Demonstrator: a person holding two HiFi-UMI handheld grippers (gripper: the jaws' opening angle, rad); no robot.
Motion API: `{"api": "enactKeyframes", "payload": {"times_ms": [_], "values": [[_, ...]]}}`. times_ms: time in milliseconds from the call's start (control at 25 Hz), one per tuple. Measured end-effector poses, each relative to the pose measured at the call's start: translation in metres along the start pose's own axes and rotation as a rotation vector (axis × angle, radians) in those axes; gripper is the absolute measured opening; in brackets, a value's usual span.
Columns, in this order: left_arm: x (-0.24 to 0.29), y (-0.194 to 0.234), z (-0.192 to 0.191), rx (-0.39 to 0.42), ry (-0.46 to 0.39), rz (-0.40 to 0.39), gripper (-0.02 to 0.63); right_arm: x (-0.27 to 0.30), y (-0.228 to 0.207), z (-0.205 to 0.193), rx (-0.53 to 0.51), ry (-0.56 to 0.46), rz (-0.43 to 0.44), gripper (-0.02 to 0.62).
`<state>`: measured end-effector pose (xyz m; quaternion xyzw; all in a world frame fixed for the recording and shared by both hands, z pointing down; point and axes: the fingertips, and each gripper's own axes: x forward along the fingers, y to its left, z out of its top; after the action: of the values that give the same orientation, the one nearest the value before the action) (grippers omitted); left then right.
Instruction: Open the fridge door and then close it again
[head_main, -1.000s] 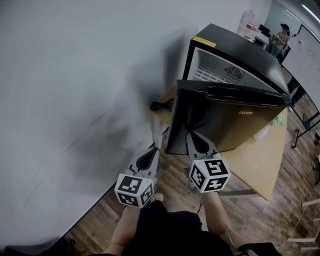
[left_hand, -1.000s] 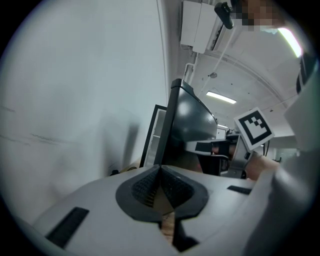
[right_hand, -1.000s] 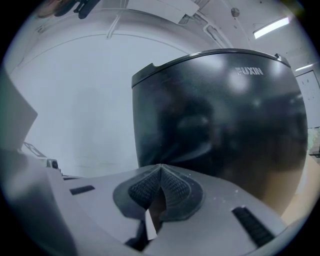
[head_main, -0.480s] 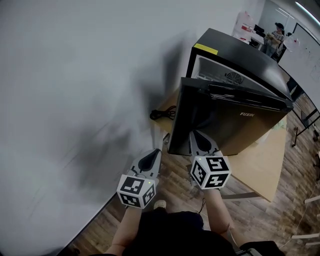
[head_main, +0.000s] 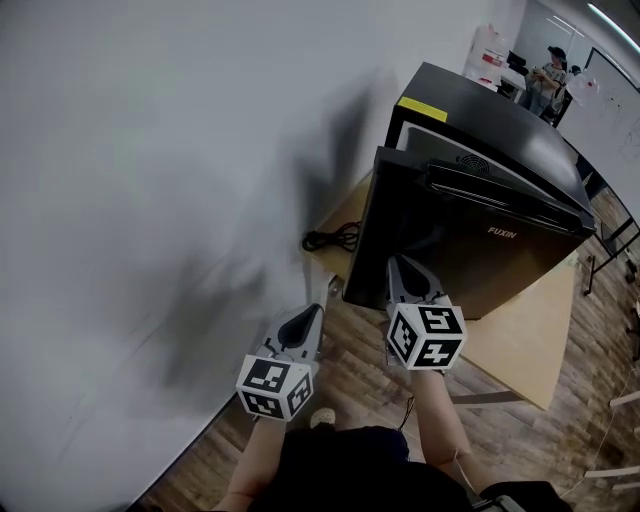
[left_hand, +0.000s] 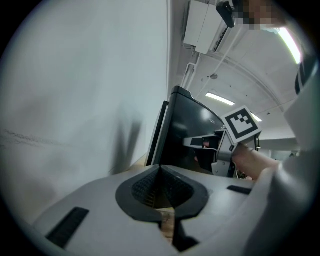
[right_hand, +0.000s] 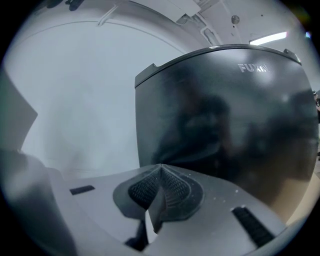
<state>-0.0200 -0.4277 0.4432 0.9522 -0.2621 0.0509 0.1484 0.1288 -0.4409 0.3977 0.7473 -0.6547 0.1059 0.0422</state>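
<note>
Head view, step in hand: closing phase; the door stands a little ajar and needs its final push, by my judgement.
Left gripper (head_main: 314, 310): nearest, low left, over the wooden floor (head_main: 350, 365); jaws pressed together on nothing; well apart from the door and idle.
Right gripper (head_main: 399, 263): just beyond, right of the left one; jaws clenched on nothing; closed tips at the lower face of the door, apparently touching it.
Fridge door (head_main: 470, 255): black and glossy, filling the right gripper view; free edge at left, hinge side at far right; a narrow gap shows along its top.
Fridge (head_main: 490, 115): black cabinet behind the door, standing on a pale table (head_main: 520, 345), yellow label at its near-left top corner.
Cable (head_main: 333, 239): coiled on the table left of the fridge, clear of the door's swing.
Wall (head_main: 150, 150): plain white, left and far.
Handling note: press with the closed tips square to the door face, near the free edge where leverage is best.
Pace: push slowly and steadily until the seal meets all round; a shove could slide the fridge on the table.
Caution: keep the left gripper out of the gap at the free edge.
</note>
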Motion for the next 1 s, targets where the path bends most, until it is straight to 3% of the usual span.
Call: {"api": "enactKeyframes", "payload": {"times_ms": [1000], "values": [[0.023,0.037,-0.008,-0.029,0.032,0.056,0.006,0.058,-0.059,0.02,-0.02,-0.007,-0.128,-0.009]]}}
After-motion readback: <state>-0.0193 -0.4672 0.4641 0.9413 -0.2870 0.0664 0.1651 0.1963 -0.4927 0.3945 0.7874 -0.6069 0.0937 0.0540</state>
